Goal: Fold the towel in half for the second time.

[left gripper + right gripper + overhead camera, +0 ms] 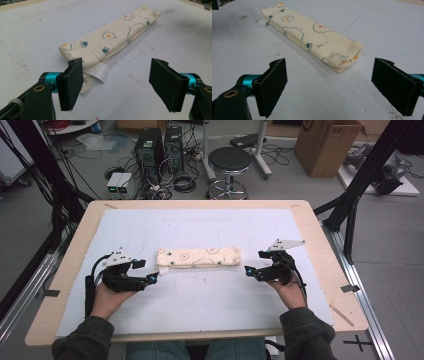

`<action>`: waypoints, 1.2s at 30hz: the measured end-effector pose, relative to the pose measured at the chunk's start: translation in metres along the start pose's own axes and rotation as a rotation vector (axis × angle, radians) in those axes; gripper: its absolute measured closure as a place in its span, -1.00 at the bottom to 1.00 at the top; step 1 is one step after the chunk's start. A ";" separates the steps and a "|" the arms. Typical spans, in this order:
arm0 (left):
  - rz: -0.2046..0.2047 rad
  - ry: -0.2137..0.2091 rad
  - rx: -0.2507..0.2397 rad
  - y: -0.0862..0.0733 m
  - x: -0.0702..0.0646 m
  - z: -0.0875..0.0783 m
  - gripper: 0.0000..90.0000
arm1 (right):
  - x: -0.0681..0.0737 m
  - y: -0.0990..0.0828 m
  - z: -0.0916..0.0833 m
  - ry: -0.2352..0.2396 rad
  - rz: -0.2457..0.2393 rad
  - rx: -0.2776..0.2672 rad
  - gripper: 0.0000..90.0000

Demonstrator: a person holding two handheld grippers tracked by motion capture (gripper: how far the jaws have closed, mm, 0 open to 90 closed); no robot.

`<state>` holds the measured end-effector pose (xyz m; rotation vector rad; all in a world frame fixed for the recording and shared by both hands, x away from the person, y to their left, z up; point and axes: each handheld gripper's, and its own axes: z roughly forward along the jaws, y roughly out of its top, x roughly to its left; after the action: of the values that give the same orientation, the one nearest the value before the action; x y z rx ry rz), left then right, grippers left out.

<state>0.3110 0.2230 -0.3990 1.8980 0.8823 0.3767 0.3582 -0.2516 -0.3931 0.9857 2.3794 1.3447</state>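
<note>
While my left gripper [156, 277] and right gripper [248, 270] sit with jaws wide and empty near the table's [320, 245] front edge, the folded cloth [199, 257] lies mid-table between them; next I'd close on each end.

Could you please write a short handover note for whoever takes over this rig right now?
Left claw: open, holding nothing, at the left end of the folded cloth, close to its white tag.
Right claw: open, holding nothing, just off the cloth's right end.
The cloth lies as a long narrow folded strip in the middle of the white mat, flat and even.
Done: it looks folded lengthwise.
Left: probably one more fold end to end, or moving it aside; neither claw grips it yet.
</note>
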 end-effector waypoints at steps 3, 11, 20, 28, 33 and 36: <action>0.001 0.000 0.002 -0.003 -0.001 -0.002 -0.38 | 0.002 -0.005 -0.002 0.000 0.003 0.001 -0.72; 0.010 -0.001 -0.002 -0.008 -0.007 -0.009 -0.39 | 0.004 -0.016 -0.006 -0.001 0.001 -0.004 -0.72; 0.012 0.006 -0.003 -0.018 -0.010 -0.017 -0.41 | 0.008 -0.028 -0.015 -0.019 0.001 -0.022 -0.72; 0.010 0.013 0.000 -0.027 -0.013 -0.024 -0.41 | 0.009 -0.038 -0.024 -0.030 0.004 -0.024 -0.72; 0.010 0.021 -0.001 -0.031 -0.013 -0.029 -0.42 | 0.010 -0.044 -0.027 -0.036 0.001 -0.014 -0.72; 0.010 0.020 0.000 -0.034 -0.014 -0.032 -0.42 | 0.011 -0.047 -0.030 -0.038 0.005 -0.015 -0.72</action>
<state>0.2676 0.2426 -0.4115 1.9019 0.8867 0.4023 0.3143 -0.2807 -0.4143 1.0053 2.3371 1.3312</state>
